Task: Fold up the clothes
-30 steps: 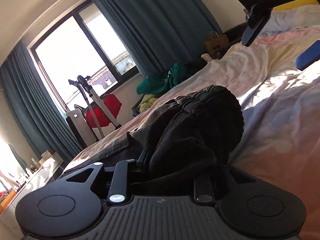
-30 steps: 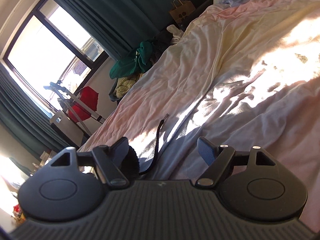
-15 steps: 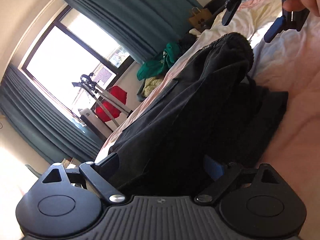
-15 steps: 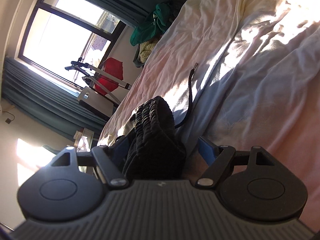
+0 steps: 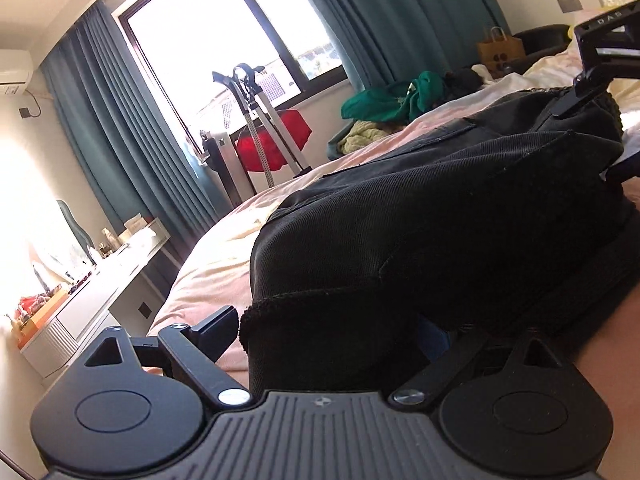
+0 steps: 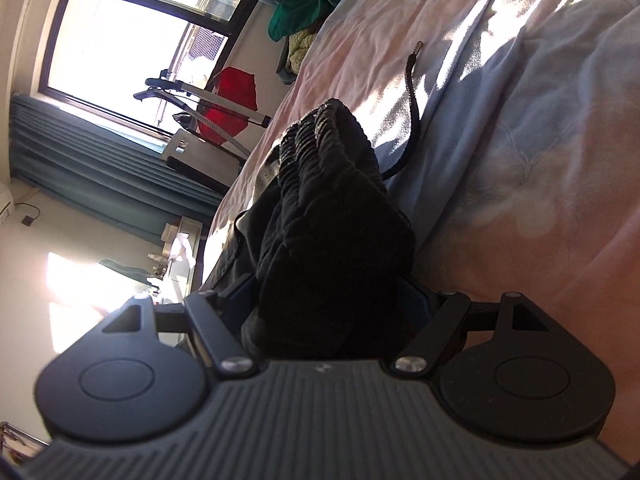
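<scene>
A black garment (image 5: 440, 220) lies folded over on the pink bed sheet (image 5: 216, 272). My left gripper (image 5: 324, 336) stands wide open at its near hem. The cloth drapes over the right finger, and the left finger (image 5: 212, 332) is clear of it. In the right wrist view the ribbed waistband of the garment (image 6: 332, 220) is bunched between the jaws of my right gripper (image 6: 328, 300). These jaws stay spread and are not clamped. A black drawstring (image 6: 412, 112) trails onto the sheet. The right gripper (image 5: 600, 132) also shows at the far end in the left wrist view.
A pile of green clothes (image 5: 392, 100) and a paper bag (image 5: 498, 50) lie past the bed's far side. A red item on a metal stand (image 5: 276, 140) is by the window. A white desk (image 5: 100, 280) with small items runs along the left wall.
My left gripper opened, let go of the bunched cloth and drew back to the garment's near hem. My right gripper moved down over the waistband, which now sits between its jaws.
</scene>
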The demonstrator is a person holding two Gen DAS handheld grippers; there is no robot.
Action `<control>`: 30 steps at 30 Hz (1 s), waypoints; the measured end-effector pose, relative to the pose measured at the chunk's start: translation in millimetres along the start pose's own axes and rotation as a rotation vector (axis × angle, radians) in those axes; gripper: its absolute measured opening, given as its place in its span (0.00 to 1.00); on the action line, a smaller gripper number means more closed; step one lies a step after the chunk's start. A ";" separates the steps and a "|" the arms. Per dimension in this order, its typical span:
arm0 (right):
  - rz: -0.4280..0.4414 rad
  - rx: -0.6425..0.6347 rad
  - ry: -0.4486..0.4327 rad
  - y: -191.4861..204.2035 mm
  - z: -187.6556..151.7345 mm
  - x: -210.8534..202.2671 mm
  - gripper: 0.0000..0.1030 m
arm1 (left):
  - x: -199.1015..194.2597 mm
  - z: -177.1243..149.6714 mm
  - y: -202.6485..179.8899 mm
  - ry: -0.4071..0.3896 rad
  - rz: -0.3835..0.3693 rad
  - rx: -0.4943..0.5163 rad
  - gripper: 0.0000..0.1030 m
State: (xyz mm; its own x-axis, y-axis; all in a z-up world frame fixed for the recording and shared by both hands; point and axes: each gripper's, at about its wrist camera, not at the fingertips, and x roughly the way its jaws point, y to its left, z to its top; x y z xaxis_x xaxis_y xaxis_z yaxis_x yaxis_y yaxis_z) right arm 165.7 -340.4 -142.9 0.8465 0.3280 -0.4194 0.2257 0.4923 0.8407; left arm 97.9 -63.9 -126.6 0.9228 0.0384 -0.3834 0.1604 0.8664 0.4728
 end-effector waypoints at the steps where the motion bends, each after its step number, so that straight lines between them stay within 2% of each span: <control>1: -0.008 -0.017 -0.009 1.8 -0.8 2.6 0.72 | 2.5 1.3 3.7 0.006 -0.006 -0.036 0.91; 3: -0.024 -0.048 -0.026 3.9 -1.6 6.1 0.69 | 4.0 1.9 16.6 0.020 -0.022 -0.131 0.90; 7: -0.022 -0.108 -0.053 9.7 -3.3 3.1 0.53 | 2.1 -1.4 51.7 0.039 -0.035 -0.317 0.90; 11: 0.047 -0.181 -0.062 27.0 -6.5 -9.8 0.51 | -2.3 -6.2 82.5 0.054 -0.030 -0.444 0.90; 14: 0.023 -0.213 -0.034 27.4 -11.8 -8.4 0.51 | -4.4 -12.0 99.3 0.080 -0.040 -0.499 0.90; 20: -0.027 -0.223 0.018 19.4 -22.4 -0.8 0.62 | 6.0 -25.7 119.5 0.143 -0.084 -0.605 0.91; 24: -0.025 -0.240 0.042 16.0 -22.5 2.2 0.67 | 12.9 -24.7 119.8 0.159 -0.091 -0.620 0.91; 27: -0.010 -0.204 0.058 12.9 -18.9 1.7 0.72 | 11.9 -25.7 121.8 0.163 -0.098 -0.636 0.91; 30: 0.003 -0.167 0.070 12.1 -16.1 -3.9 0.73 | 16.1 -23.8 118.5 0.172 -0.110 -0.662 0.91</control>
State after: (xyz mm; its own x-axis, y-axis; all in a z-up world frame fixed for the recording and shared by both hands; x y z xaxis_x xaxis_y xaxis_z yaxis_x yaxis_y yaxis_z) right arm 157.4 -322.8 -136.6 0.8101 0.3818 -0.4449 0.1353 0.6166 0.7756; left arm 123.4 51.3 -95.7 0.8359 -0.0359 -0.5478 -0.0485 0.9891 -0.1389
